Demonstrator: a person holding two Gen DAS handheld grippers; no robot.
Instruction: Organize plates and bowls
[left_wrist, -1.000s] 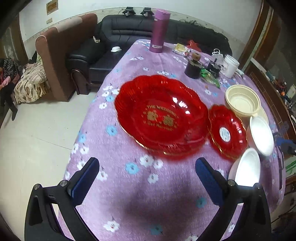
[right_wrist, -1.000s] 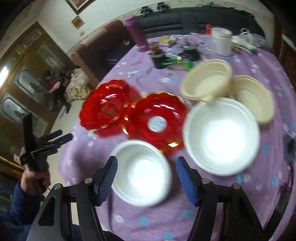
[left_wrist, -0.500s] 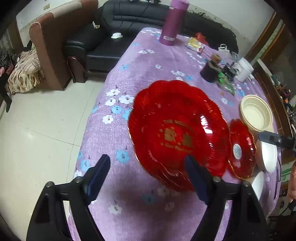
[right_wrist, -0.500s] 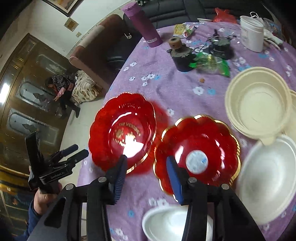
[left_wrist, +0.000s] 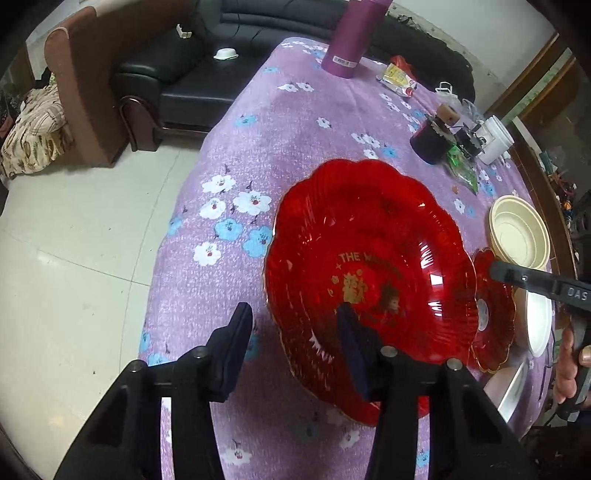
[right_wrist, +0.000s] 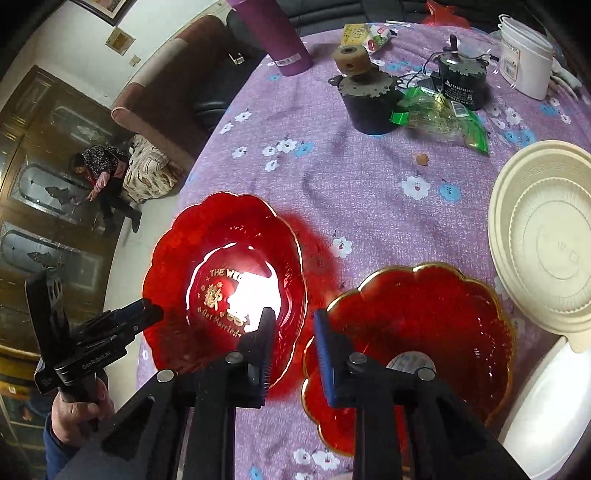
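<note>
On the table's purple flowered cloth (left_wrist: 280, 147) lies the large red plate (left_wrist: 369, 266), scalloped, gold-lettered at its centre, close to the cloth's left edge. The left gripper (left_wrist: 293, 332) is spread wide across that plate's near-left rim: one blue-padded finger stands over the cloth just left of the rim, the other over the plate's inner surface, so the rim sits between them, though whether either finger touches it cannot be told. From the right wrist camera the same large red plate (right_wrist: 225, 284) shows on the left, and just to its right lies the smaller red plate (right_wrist: 410, 347), gold-rimmed with a pale round sticker in the middle. The right gripper (right_wrist: 293, 349) has its fingers parted with a narrower gap, and they stand over the strip of cloth between the two red plates, the right finger by the smaller plate's left rim; it holds nothing. Farther right sits a cream bowl (right_wrist: 543, 240), its near edge overlapping a white bowl (right_wrist: 546, 402) at the near-right corner. At the far side of the table stand a purple flask (right_wrist: 277, 33), a dark motor-like part (right_wrist: 365, 99), a green wrapper (right_wrist: 443, 118) and a white tub (right_wrist: 524, 55).
</note>
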